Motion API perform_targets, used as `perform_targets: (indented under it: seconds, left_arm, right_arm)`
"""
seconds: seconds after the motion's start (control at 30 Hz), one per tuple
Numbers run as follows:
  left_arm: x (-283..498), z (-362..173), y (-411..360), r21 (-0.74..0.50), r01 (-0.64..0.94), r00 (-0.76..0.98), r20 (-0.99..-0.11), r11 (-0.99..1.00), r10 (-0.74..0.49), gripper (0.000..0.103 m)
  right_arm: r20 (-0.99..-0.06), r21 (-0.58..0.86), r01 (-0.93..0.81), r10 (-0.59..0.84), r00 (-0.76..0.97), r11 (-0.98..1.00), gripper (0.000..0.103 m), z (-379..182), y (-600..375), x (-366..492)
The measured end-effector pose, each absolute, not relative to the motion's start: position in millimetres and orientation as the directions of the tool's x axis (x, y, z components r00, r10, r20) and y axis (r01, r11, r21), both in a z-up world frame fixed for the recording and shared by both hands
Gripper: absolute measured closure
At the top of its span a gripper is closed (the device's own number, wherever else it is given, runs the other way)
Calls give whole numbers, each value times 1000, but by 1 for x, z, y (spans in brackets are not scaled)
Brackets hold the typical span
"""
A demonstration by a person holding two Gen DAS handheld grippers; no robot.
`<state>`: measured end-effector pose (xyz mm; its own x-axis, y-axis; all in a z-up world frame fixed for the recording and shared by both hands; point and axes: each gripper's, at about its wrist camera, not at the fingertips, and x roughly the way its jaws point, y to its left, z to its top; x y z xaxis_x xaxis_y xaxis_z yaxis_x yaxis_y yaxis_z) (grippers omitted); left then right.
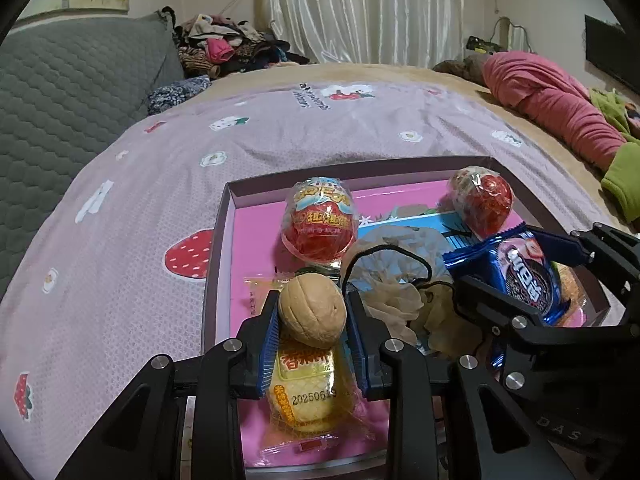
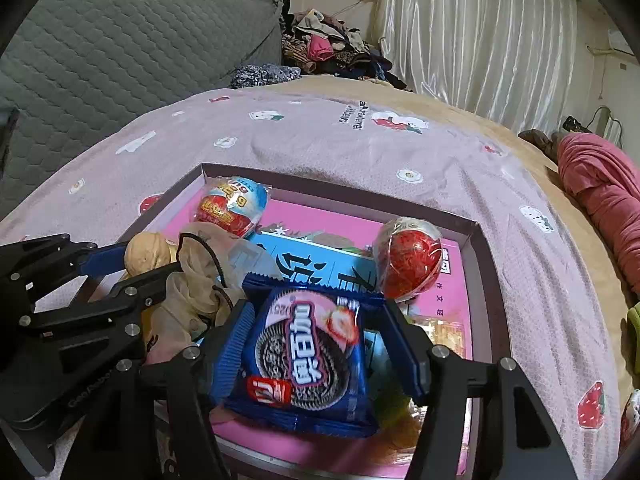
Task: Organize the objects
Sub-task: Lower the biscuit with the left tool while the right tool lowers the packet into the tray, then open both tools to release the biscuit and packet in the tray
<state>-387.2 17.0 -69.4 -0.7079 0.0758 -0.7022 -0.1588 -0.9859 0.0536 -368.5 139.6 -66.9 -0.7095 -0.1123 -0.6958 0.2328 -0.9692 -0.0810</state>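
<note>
Left gripper point(image 1: 312, 316) jaws clamp walnut point(image 1: 312, 307); right gripper point(image 2: 316, 344) jaws loose around cookie pack point(image 2: 308, 356); tray point(image 1: 216, 240) below.

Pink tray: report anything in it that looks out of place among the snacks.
In the pink tray, a crumpled beige stocking with a black hair tie lies among packaged snacks: two wrapped toy eggs, a pastry packet and a blue cookie packet. It is the only non-food item, bunched loosely mid-tray.

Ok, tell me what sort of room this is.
Most likely a bedroom in a home. The tray of snacks sits on a bed with a strawberry-print cover, a grey quilted headboard stands behind it, and clothes are piled beside pale curtains.
</note>
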Motion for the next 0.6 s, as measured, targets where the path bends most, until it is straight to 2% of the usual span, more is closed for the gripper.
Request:
perform_targets:
  seconds: [0.17,0.47,0.6]
  left_arm:
    - [-387,-67,13,45,-148,-706,-704,-988,74,50]
    - [-386,-64,7,39,-135,-707,-704,-990,69,36]
    - [-385,-61,5,33,-129,-706,-705,-991,68,34]
  right_arm:
    - [-688,-92,219,-97,-719,-971,38,-63,140,-367]
    - [-672,-115,199,-71,-737,-973,32,-54,139,-361]
    - [-664,-117,190,-65,-745,-975,28,-50,140,-360]
